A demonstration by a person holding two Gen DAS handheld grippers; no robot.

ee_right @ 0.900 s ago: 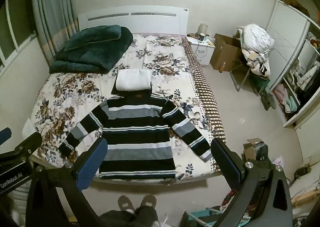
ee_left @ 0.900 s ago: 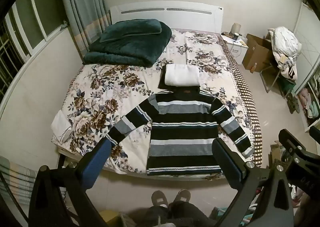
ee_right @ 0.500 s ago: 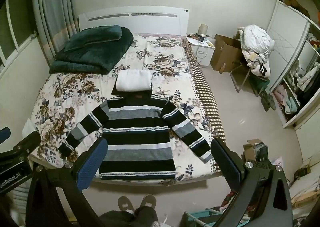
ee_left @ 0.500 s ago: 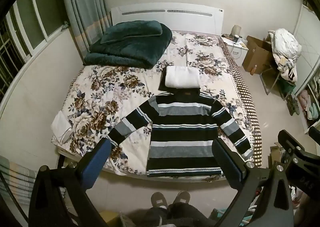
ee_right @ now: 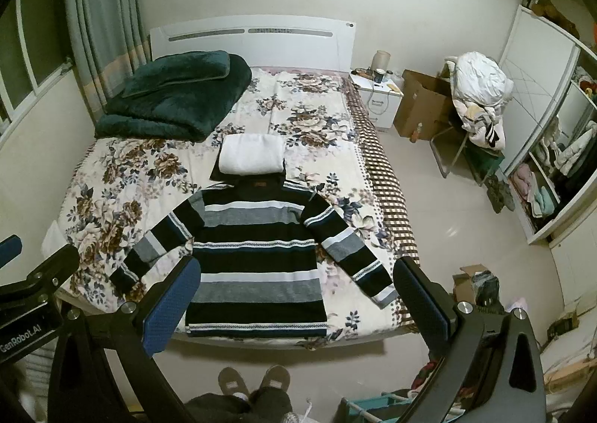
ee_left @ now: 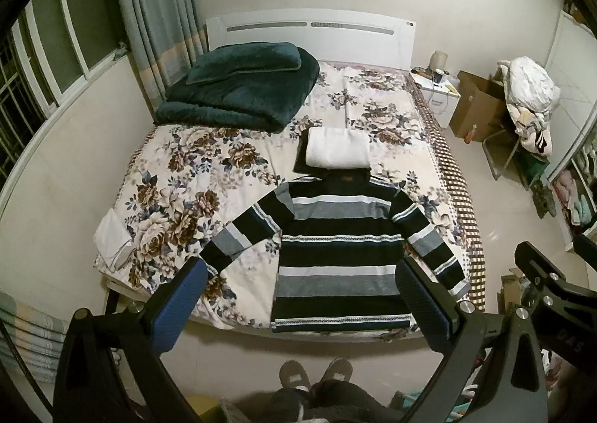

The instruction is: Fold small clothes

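A black, grey and white striped sweater (ee_left: 335, 255) (ee_right: 257, 266) lies flat at the foot of the floral bed (ee_left: 194, 199) (ee_right: 112, 176), sleeves spread to both sides. Just beyond its collar sits a folded white garment (ee_left: 337, 152) (ee_right: 252, 154) on a dark one. My left gripper (ee_left: 302, 296) hangs high above the sweater's hem, open, nothing between its blue pads. My right gripper (ee_right: 296, 296) is held at a like height to the right, also open and empty. Neither touches the cloth.
A folded dark green blanket (ee_left: 238, 91) (ee_right: 171, 94) fills the bed's far left. A nightstand (ee_left: 436, 94), cardboard box (ee_right: 421, 106) and a chair piled with laundry (ee_right: 479, 94) stand at the right. A person's slippered feet (ee_right: 253, 382) stand at the bed's foot.
Both views have shifted only slightly; the grippers stay open above the bed and the sweater has not moved.
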